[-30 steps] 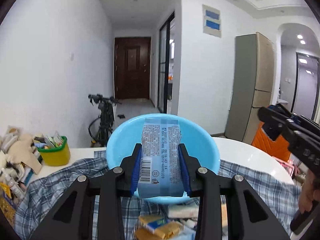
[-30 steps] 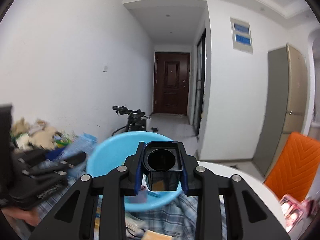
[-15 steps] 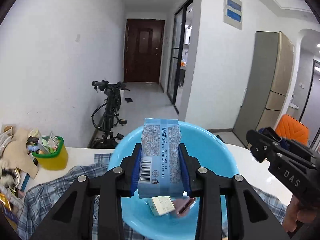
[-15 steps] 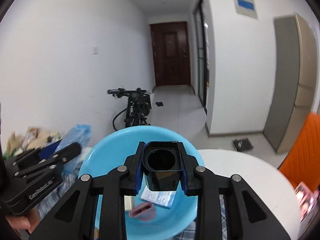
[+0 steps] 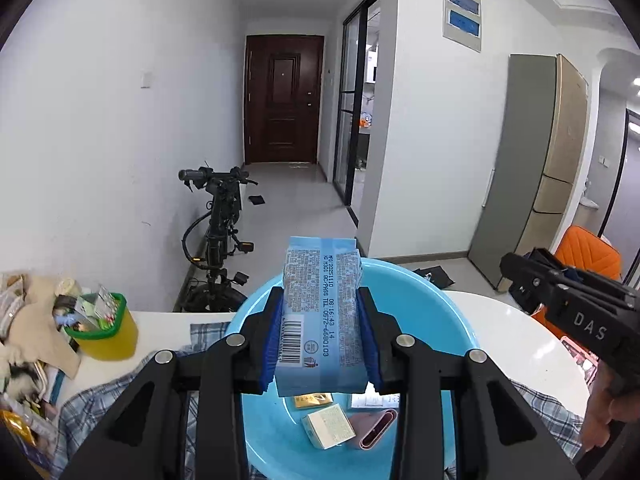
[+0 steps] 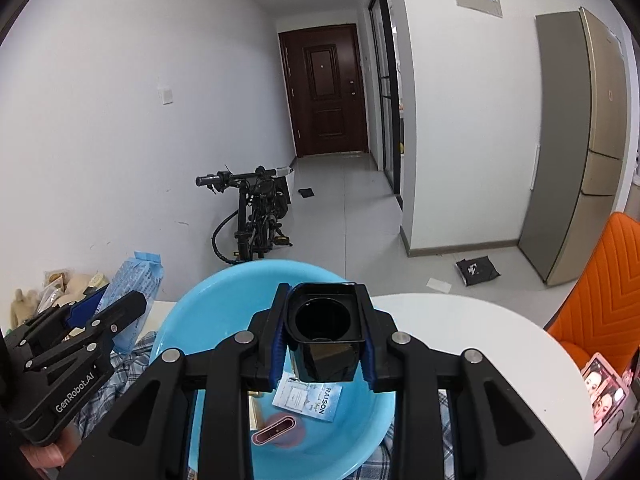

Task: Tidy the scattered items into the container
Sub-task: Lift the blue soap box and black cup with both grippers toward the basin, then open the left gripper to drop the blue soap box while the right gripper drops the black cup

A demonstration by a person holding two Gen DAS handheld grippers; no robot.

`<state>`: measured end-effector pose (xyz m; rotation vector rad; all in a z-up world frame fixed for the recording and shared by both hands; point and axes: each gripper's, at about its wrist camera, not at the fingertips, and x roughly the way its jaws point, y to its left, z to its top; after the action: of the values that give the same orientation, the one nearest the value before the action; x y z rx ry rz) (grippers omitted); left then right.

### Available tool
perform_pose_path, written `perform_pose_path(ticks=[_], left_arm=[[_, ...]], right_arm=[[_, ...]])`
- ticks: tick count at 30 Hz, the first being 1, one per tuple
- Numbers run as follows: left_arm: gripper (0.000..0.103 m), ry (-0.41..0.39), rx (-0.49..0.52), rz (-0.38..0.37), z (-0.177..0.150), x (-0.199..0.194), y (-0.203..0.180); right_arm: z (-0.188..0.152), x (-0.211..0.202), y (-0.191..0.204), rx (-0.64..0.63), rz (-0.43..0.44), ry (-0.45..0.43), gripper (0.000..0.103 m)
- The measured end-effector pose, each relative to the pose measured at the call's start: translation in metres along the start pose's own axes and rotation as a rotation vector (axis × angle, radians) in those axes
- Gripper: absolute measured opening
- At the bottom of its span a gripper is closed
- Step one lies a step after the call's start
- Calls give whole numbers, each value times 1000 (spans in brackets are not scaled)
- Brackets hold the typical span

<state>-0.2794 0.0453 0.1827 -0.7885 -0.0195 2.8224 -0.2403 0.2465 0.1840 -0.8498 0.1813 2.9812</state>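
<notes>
Since a second ago we've carried both loads over the blue basin: left gripper clamped on the blue packet, right gripper clamped on the black cup, release seems next.

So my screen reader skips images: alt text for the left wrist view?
The left gripper holds a pale blue packet above a blue basin containing small items. The right gripper is at right, a yellow cup at left.
</notes>
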Motion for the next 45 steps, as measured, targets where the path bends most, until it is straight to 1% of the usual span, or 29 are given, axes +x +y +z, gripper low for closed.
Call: perform_pose_path(ticks=[3, 4, 6, 8, 10, 11, 13, 16, 17, 20, 22, 24, 27, 29, 31, 36, 39, 45], left_arm=[[37, 15, -7, -13, 6, 0, -1], [37, 32, 0, -16, 7, 2, -2], [37, 93, 20, -32, 9, 9, -7], [37, 140, 41, 7, 11, 15, -12], [37, 190, 36, 54, 13, 19, -14], [37, 229, 16, 58, 15, 22, -12], [37, 282, -11, 48, 18, 23, -12], [37, 344, 0, 69, 26, 21, -13], [37, 359, -1, 65, 29, 20, -12], [37, 371, -21, 54, 42, 13, -8], [37, 368, -43, 56, 51, 9, -6], [37, 367, -44, 46, 60, 3, -6], [37, 350, -24, 55, 70, -3, -10], [37, 344, -38, 40, 73, -4, -10], [37, 344, -49, 37, 74, -1, -8], [37, 377, -39, 37, 66, 15, -9], [37, 403, -45, 39, 54, 31, -6], [37, 464, -56, 40, 22, 61, -2]], right_arm=[[7, -2, 0, 12, 6, 16, 28], [9, 0, 0, 16, -6, 36, 28], [12, 4, 0, 16, -26, 83, 28], [14, 8, 0, 13, -34, 131, 28], [16, 12, -2, 23, -33, 186, 28], [17, 14, -4, 35, -30, 218, 28], [17, 17, -12, 65, -19, 278, 28], [20, 14, -23, 82, 0, 314, 28], [21, 11, -26, 86, 1, 322, 28], [28, 7, -32, 97, -17, 350, 28], [36, 6, -27, 98, -12, 360, 28], [47, -1, -20, 80, 1, 353, 28], [60, -5, -11, 66, 0, 342, 28], [64, -8, -7, 81, 15, 332, 28], [65, -8, -5, 92, 6, 322, 28], [61, 2, 4, 41, 0, 351, 28], [52, 14, 2, 43, 1, 377, 28], [18, 53, -9, 90, 20, 454, 28]])
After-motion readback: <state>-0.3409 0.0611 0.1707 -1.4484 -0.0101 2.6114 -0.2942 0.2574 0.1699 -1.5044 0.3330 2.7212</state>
